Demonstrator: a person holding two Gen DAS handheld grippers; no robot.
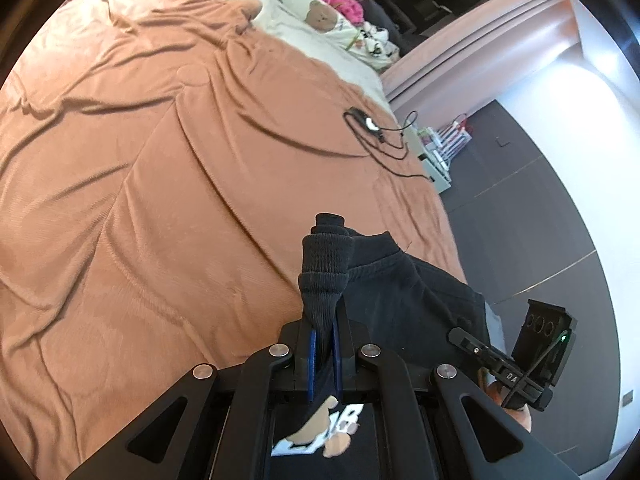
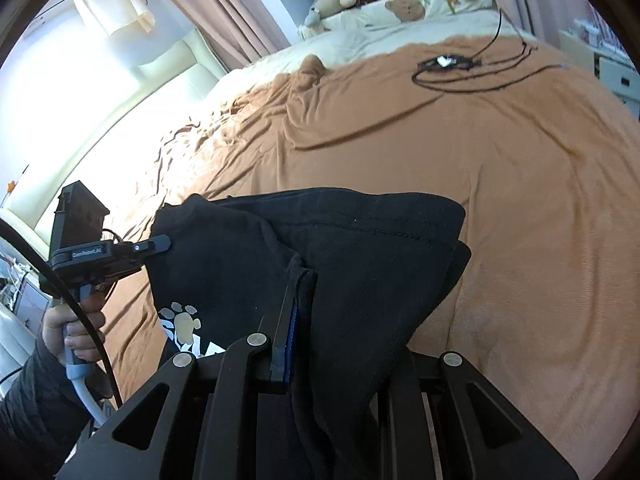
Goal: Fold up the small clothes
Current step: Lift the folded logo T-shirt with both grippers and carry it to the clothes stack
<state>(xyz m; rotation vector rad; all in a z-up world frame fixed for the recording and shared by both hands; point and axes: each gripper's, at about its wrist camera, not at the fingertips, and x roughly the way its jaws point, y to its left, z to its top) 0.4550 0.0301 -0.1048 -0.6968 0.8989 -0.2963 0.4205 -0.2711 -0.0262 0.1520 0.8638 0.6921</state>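
Observation:
A small black garment (image 1: 400, 292) with a white and tan bear print (image 1: 332, 428) hangs partly lifted over the orange blanket (image 1: 160, 200). My left gripper (image 1: 324, 320) is shut on its ribbed cuff (image 1: 326, 256), which sticks up between the blue pads. The right gripper's body (image 1: 520, 364) shows beside the cloth at the right. In the right wrist view my right gripper (image 2: 316, 312) is shut on a folded edge of the black garment (image 2: 360, 248); cloth drapes over and hides its right finger. The left gripper (image 2: 160, 245), held by a hand (image 2: 76, 328), touches the garment's far left corner.
A black cable with a small device (image 1: 368, 122) lies coiled on the blanket further up the bed. Cream pillows with a bear picture (image 2: 406, 8) and plush toys sit at the head. The bed edge drops to a dark floor (image 1: 540, 220) at right, near a small shelf (image 1: 436, 160).

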